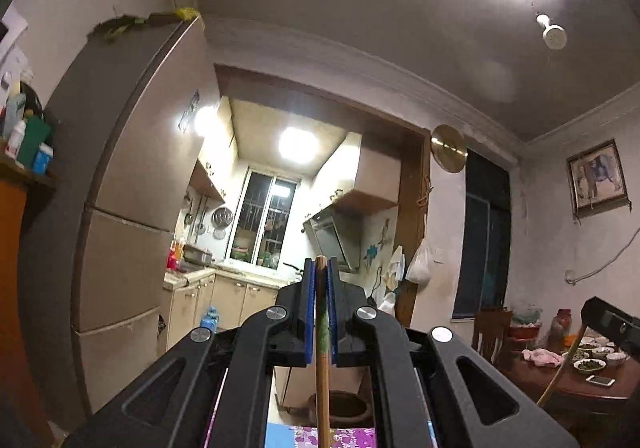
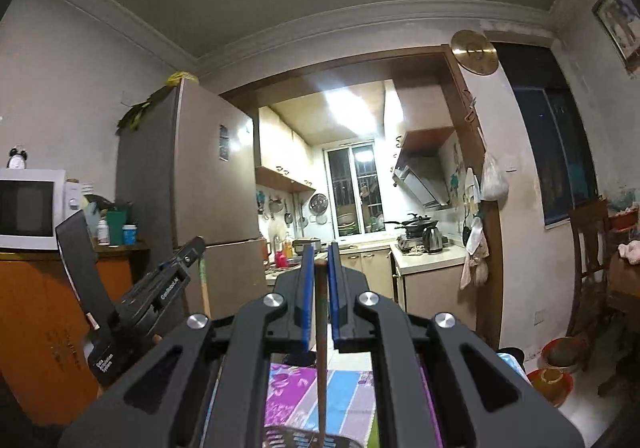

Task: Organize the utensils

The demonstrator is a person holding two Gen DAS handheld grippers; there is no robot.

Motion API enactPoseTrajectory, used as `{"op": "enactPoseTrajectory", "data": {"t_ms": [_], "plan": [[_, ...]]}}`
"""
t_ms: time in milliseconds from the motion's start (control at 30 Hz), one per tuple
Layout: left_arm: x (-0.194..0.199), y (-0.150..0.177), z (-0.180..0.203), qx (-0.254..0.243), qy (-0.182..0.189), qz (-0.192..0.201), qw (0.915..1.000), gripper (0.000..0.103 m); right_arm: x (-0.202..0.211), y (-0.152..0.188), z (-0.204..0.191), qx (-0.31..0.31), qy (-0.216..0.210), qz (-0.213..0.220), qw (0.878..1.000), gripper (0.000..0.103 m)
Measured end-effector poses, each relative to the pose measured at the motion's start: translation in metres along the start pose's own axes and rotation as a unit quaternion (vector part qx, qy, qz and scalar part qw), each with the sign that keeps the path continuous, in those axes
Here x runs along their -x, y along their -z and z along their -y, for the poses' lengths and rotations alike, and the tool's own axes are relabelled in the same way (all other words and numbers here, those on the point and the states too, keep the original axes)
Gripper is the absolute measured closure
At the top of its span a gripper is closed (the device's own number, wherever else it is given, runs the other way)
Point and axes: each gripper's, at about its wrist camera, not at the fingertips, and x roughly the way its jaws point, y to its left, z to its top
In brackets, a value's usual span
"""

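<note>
My left gripper (image 1: 320, 268) is shut on a wooden chopstick (image 1: 322, 376) with a green band; the stick stands upright between the blue pads and runs down out of view. My right gripper (image 2: 320, 254) is shut on a thinner brown chopstick (image 2: 321, 360), also upright, its lower end reaching down toward a perforated metal holder (image 2: 304, 439) at the bottom edge. Both grippers are raised and point toward the kitchen. The left gripper also shows in the right wrist view (image 2: 188, 254) at the left, with its chopstick (image 2: 203, 288) hanging below.
A colourful patterned cloth (image 2: 348, 396) lies below the grippers. A tall fridge (image 2: 200, 187) and a microwave (image 2: 28, 207) on an orange cabinet stand at the left. A dining table (image 1: 588, 388) with bowls and a phone stands at the right. The kitchen doorway is ahead.
</note>
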Motion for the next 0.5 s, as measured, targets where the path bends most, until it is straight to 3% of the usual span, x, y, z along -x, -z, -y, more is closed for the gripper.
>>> {"op": "enactPoseTrajectory", "data": {"t_ms": [167, 500], "plan": [[-0.017, 0.039, -0.011, -0.022, -0.018, -0.013, 0.9995, 0.096, -0.027, 0.031, 0.009, -0.016, 0.005, -0.033, 0.999, 0.097], [-0.007, 0.107, -0.021, -0.037, -0.005, -0.076, 0.9964, 0.096, -0.04, 0.09, 0.002, -0.003, 0.009, -0.108, 0.994, 0.097]]}}
